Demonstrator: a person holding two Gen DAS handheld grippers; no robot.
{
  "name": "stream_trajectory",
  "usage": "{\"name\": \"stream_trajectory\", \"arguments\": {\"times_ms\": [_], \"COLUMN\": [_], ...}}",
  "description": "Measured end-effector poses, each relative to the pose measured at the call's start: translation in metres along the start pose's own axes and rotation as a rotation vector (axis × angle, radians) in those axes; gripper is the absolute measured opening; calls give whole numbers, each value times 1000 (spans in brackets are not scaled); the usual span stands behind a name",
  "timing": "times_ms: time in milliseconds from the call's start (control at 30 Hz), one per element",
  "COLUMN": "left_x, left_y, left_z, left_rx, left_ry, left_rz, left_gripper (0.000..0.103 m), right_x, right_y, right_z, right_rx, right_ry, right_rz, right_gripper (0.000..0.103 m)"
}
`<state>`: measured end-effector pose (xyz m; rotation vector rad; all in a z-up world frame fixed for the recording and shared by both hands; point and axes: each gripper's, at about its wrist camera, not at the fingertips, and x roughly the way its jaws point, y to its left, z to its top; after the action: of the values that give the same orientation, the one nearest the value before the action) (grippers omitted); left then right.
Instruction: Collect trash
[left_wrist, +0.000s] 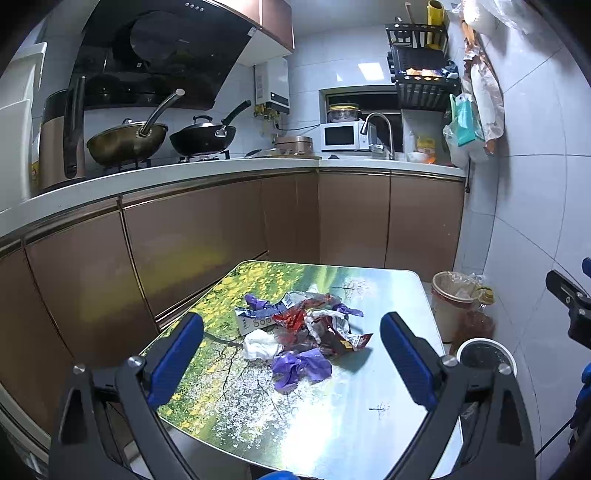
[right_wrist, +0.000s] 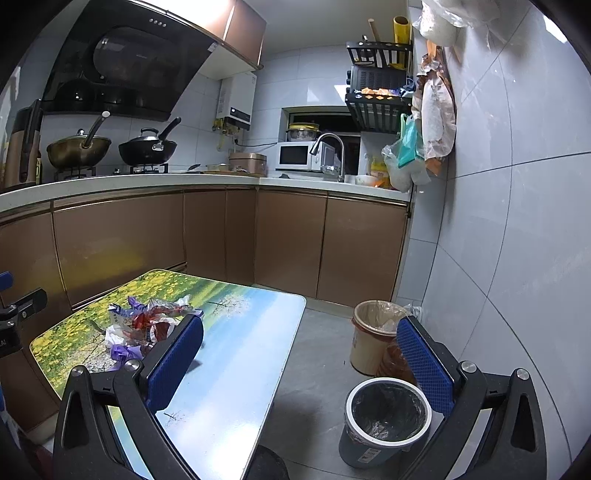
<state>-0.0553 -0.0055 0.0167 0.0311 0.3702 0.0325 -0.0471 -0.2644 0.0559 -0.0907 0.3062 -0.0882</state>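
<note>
A: What sat nearest the lens?

B: The left hand-held gripper hung above the desk, its blue pads spread wide and gripping nothing. Between and beyond them lay the trash pile: a white tissue at left, purple wrappers in front, red foil packets toward the right.

A: And the other side?

B: The right hand-held gripper was also wide apart and empty, held over the desk's right edge and the floor. The pile lay left of its left finger. To the right, on the floor, stood a grey bin with a black liner, and behind it a beige bin near the tiled wall.
</note>
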Motion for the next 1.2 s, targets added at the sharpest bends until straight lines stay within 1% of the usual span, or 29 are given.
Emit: {"name": "stream_trajectory", "arguments": {"times_ms": [133,400,700,933,1033,1100,1200], "left_x": [4,30,69,96,108,116,126], "left_y": [3,11,17,27,30,34,44], "left_z": [0,-2,2,3,0,-2,-8], "left_rx": [3,-16,-27,-68,-50,-49,-69], "left_ry": [17,67,78,67,94,129,177], "left_rz": [0,7,17,17,23,1,3], "left_gripper": [97,97,97,97,97,97,97], "right_x": [1,23,59,88,98,104,112], "right_y": [8,27,44,53,58,61,64], "right_z": [-4,-5,2,8,9,10,10], "right_rx": [1,-41,-80,-87,-89,-90,-73], "right_ry": [1,37,90,124,136,141,147], "right_rz": [3,25,27,50,73,92,154], "right_gripper": [103,103,103,103,103,103,103]}}
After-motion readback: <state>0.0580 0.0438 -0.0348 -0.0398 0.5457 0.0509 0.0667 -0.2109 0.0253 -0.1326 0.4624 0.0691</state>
